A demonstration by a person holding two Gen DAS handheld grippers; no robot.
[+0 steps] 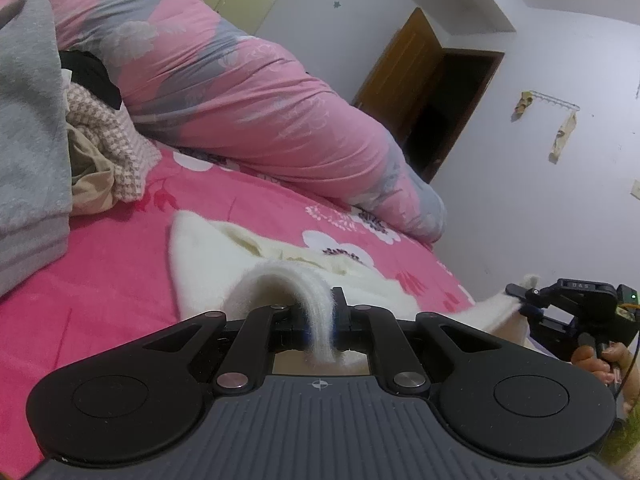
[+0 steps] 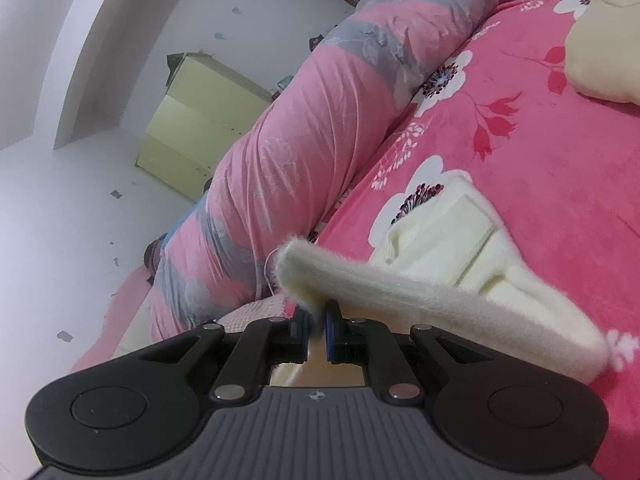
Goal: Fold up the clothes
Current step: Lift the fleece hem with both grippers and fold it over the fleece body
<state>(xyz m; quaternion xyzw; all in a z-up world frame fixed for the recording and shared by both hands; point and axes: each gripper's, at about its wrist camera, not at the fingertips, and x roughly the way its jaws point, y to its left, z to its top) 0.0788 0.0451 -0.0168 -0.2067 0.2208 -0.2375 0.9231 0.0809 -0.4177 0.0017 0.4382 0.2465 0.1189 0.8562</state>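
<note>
Early in the fold: fuzzy cream knitted garment (image 1: 208, 248) mostly flat on the pink floral bedsheet (image 1: 120, 280), near edge lifted, pinched tight in closed left gripper (image 1: 320, 320) and right gripper (image 2: 318, 328), unfolded clothes pile (image 1: 92, 140) waiting beside.

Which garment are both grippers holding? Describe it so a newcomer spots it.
On the pink floral bedsheet, in front of the rolled pink-and-grey quilt, lies a fuzzy cream-white knit garment. The left gripper and right gripper each pinch its edge. Unlike the grey sweatshirt piled nearby, it is pale and fluffy.
</note>
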